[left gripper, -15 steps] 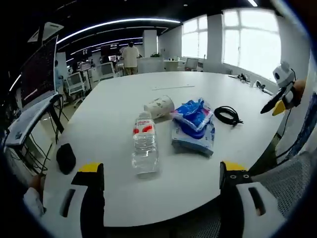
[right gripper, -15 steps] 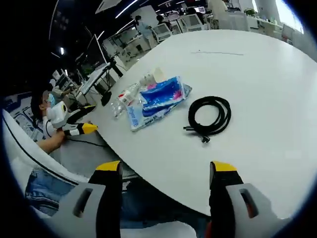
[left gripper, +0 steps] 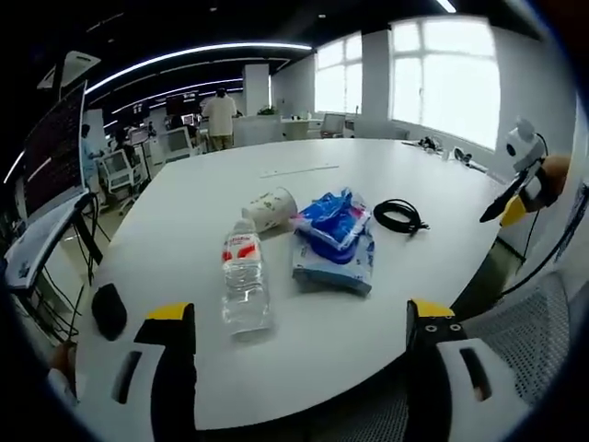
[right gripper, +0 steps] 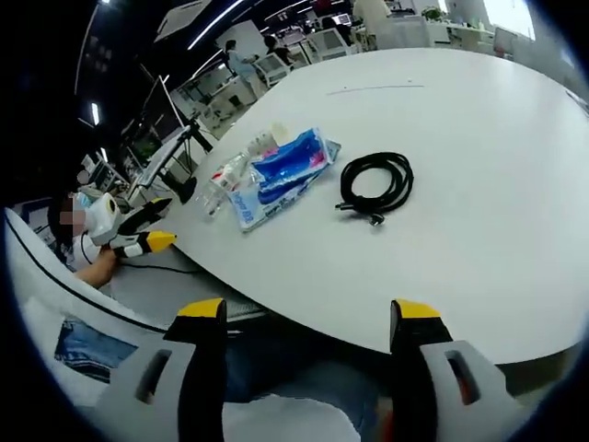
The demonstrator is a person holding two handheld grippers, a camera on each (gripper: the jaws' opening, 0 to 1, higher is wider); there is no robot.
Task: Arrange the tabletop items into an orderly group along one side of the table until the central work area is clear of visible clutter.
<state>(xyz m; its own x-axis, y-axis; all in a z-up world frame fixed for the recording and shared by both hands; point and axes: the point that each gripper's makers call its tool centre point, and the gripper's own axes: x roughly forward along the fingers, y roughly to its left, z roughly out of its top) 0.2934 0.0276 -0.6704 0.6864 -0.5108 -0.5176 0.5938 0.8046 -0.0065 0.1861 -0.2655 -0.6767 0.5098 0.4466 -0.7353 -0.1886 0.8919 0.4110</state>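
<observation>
Four loose things lie near the middle of the white table (left gripper: 184, 221) in the left gripper view: a clear water bottle (left gripper: 244, 284) on its side, a paper cup (left gripper: 270, 208) tipped over just behind it, a blue plastic packet (left gripper: 335, 239) to their right, and a coiled black cable (left gripper: 398, 215) a little farther right. A small dark object (left gripper: 109, 309) sits apart near the table's left edge. The left gripper (left gripper: 301, 322) hangs short of the near edge with its jaws spread wide and nothing between them, while the right gripper (left gripper: 517, 189) shows at the far right, off the table. The bottle is probably the heaviest piece, smooth and apt to roll, so a hold across its middle seems safest; the cup looks light and crushable, the packet soft and crinkly. In the right gripper view the cable (right gripper: 375, 183) is nearest and its loops read clearly, limp enough to want a pinch across several strands at once. Beyond it lie the packet (right gripper: 281, 170), bottle (right gripper: 224, 182) and cup (right gripper: 270, 140), crowded and harder to separate. The right gripper (right gripper: 306, 318) is likewise wide apart and empty, and the left gripper (right gripper: 138, 230) appears at the left, beside the table edge.
</observation>
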